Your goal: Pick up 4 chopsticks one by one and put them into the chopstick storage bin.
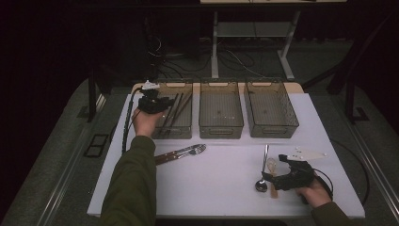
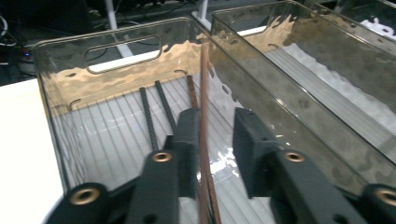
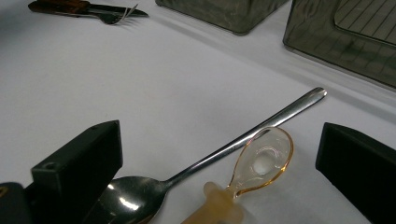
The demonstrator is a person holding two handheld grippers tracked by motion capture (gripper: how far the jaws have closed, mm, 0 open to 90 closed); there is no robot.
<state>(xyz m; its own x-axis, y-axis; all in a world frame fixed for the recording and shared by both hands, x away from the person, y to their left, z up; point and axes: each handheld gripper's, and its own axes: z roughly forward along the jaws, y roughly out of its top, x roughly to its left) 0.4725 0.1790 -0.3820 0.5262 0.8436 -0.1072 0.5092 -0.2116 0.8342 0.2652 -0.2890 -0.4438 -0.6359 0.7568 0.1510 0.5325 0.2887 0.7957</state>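
Observation:
My left gripper [image 1: 154, 101] [image 2: 215, 135] hangs inside the left clear bin [image 1: 175, 134] [image 2: 121, 74], jaws apart. A brown chopstick [image 2: 204, 93] stands between them, close against the left pad [image 2: 187, 140], with a gap to the right pad. Two black chopsticks [image 2: 148, 112] lie on the bin floor. My right gripper [image 1: 274, 166] [image 3: 219, 154] is low over the table's front right, wide open. A metal spoon [image 1: 264, 165] [image 3: 261, 126] and an amber plastic spoon [image 1: 272, 165] [image 3: 261, 161] lie on the table between its jaws, untouched.
A middle bin [image 1: 221, 128] [image 2: 303, 60] and a right bin [image 1: 271, 131] [image 3: 345, 42] stand beside the left one at the back. A wooden-handled knife and a fork [image 1: 181, 153] [image 3: 93, 9] lie on the white table [image 1: 211, 183], left of centre.

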